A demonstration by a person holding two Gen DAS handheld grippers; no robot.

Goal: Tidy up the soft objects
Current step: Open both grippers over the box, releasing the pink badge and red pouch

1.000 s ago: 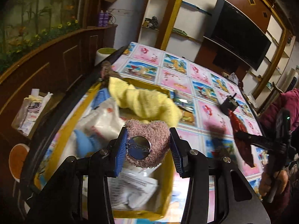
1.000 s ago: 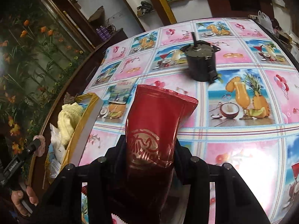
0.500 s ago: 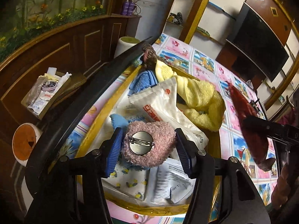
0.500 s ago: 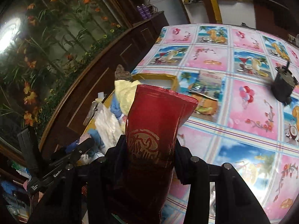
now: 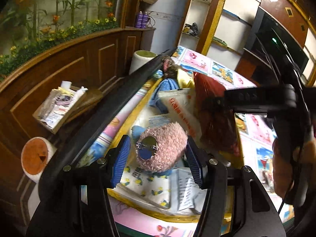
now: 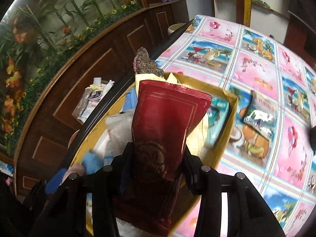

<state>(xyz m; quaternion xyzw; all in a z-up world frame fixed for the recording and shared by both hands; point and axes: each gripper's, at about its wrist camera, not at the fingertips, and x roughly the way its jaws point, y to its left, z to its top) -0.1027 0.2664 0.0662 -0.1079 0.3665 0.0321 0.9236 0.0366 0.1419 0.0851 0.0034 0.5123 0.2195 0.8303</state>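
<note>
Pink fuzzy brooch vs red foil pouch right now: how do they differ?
The pink fuzzy brooch is small, round and fluffy, with a metal pin back; the red foil pouch is long, flat and glossy. The brooch sits between the open blue pads of the left hand-held gripper, with a gap on each side; the pouch is clamped in the right hand-held gripper. Both are over the yellow box.

Dim warm indoor light; you get fisheye bending at rims, motion blur on red pouch (image 5: 215, 116), glare beside it.
</note>
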